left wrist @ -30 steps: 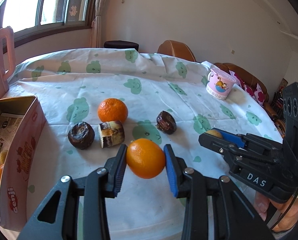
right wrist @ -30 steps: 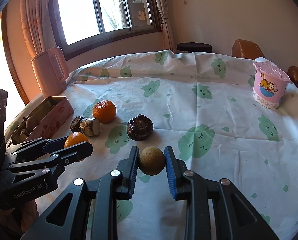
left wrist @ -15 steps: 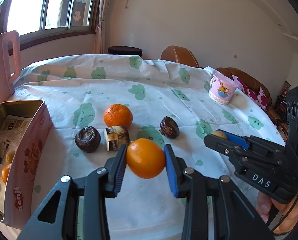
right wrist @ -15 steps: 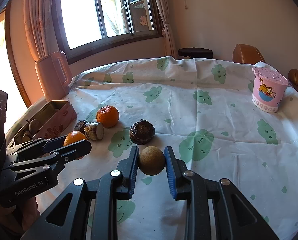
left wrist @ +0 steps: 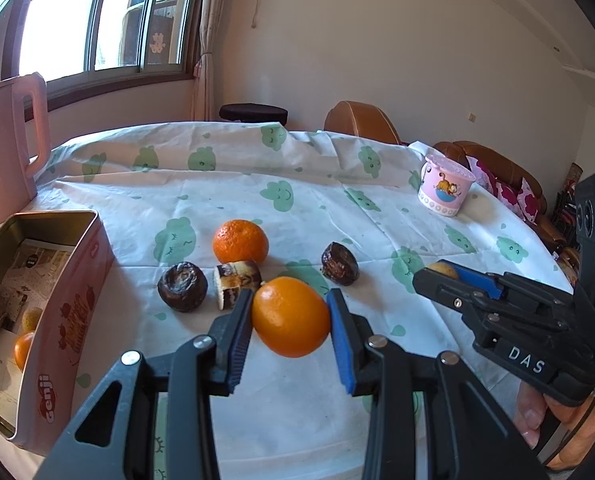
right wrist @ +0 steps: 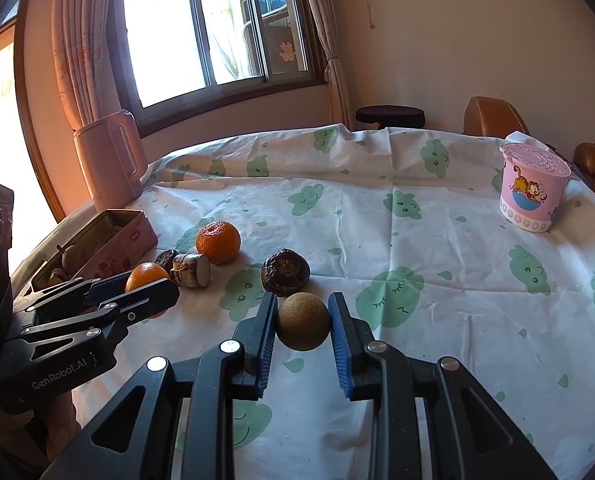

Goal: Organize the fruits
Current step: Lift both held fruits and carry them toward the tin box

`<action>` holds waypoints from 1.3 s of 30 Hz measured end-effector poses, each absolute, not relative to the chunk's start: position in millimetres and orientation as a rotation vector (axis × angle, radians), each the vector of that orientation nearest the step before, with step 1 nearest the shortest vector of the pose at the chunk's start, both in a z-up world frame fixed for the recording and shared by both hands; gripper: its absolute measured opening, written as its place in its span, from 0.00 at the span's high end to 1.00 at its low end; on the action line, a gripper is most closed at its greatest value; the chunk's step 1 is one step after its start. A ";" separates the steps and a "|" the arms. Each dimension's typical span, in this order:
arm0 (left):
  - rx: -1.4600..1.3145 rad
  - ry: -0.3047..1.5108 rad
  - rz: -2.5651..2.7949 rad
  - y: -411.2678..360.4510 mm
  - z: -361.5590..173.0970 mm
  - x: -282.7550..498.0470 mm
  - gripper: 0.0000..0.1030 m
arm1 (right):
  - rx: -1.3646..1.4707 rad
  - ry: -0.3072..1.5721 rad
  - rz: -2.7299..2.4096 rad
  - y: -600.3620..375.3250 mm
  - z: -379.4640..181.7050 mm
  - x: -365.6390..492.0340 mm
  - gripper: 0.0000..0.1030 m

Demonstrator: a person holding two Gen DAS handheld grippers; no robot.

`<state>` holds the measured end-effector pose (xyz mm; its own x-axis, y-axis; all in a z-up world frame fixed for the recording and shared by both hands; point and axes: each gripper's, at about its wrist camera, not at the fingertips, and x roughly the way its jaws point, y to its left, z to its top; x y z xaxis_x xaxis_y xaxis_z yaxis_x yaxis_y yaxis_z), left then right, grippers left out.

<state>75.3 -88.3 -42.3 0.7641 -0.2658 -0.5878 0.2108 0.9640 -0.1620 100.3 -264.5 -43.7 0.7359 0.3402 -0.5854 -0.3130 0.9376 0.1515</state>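
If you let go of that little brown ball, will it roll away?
Probably a little. The brown fruit held by the right gripper looks nearly round, so it could roll. The tablecloth is wrinkled, which may stop it soon. Its skin looks dull and rough, so it likely won't slip from the fingers.

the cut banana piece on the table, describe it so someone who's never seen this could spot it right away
Start at the pink tin box on the left of the cloud-print tablecloth and look right to the small cluster of fruit. The cut banana piece lies just in front of the loose tangerine, beside a dark wrinkled fruit. Only it is a short cylinder with a pale cut face.
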 end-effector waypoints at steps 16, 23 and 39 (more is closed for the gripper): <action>-0.067 0.596 -0.235 -89.7 -35.8 66.5 0.63 | 0.048 0.608 0.359 -266.9 -40.0 94.2 0.73; -0.061 0.571 -0.225 -89.9 -33.2 62.2 0.63 | 0.044 0.583 0.359 -267.2 -37.8 90.8 0.73; -0.048 0.518 -0.212 -90.3 -28.3 53.1 0.63 | 0.039 0.532 0.355 -269.2 -34.0 82.7 0.73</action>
<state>53.1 -90.3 -28.3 0.8475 -0.2131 -0.4862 0.1890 0.9770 -0.0986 82.7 -269.2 -34.0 0.8025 0.3415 -0.4893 -0.3215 0.9383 0.1275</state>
